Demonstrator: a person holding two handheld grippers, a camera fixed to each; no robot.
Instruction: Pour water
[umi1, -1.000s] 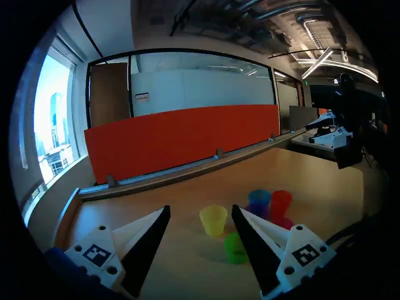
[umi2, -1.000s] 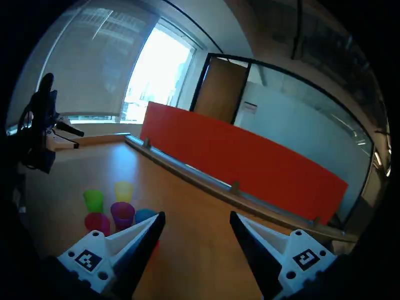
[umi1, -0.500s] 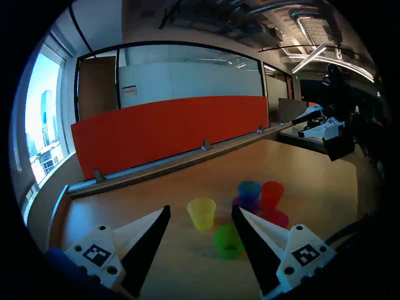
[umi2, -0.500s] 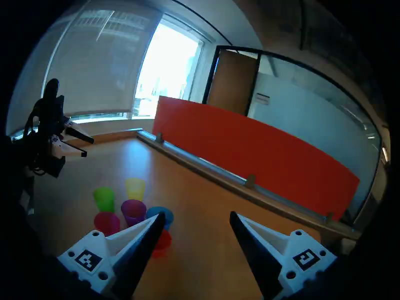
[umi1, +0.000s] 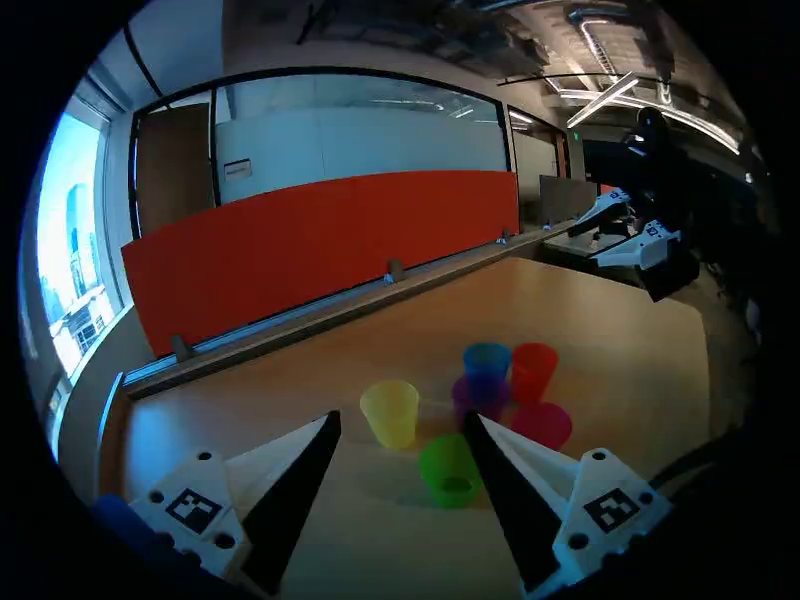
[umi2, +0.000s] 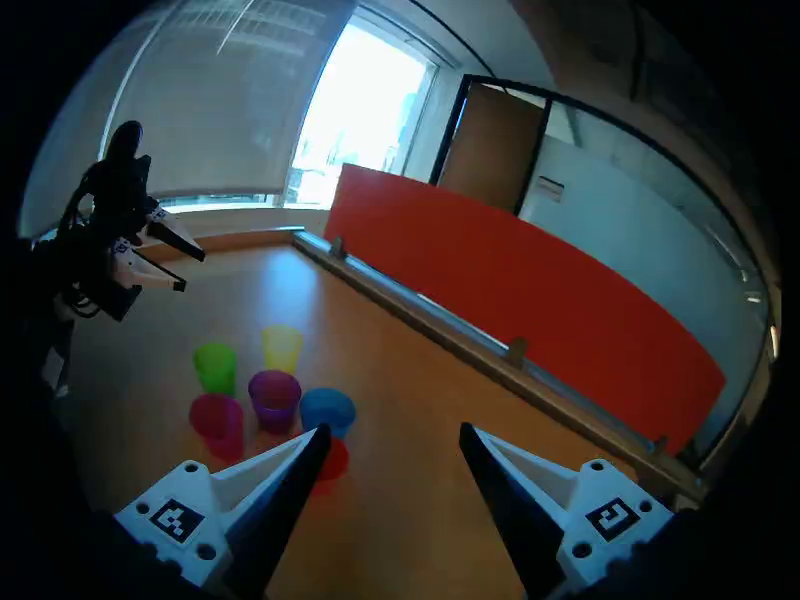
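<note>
Cups: six, yellow (umi1: 390, 412), green (umi1: 450, 470), purple (umi1: 478, 395), blue (umi1: 487, 358), red (umi1: 533, 370) and pink (umi1: 542, 424), bunched mid-table (umi1: 620, 340), well apart from the divider (umi1: 320, 245) edge.
Water: cannot tell which cup holds any.
Left gripper (umi1: 400, 415): tongs spread, empty, above the table near yellow and green.
Right gripper (umi2: 393, 428): tongs spread, empty, on the red and blue side.
Handling: probably thin plastic, so light, easily tipped or crushed; tapered walls may slip.
Hold: across the wall at mid-height with a gentle squeeze, taking an outer cup, since the cups crowd together.

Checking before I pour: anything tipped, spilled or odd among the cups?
Nothing stands out. The yellow cup, green cup, purple cup, blue cup, red cup and pink cup stand upright on the table, no spill visible.
</note>
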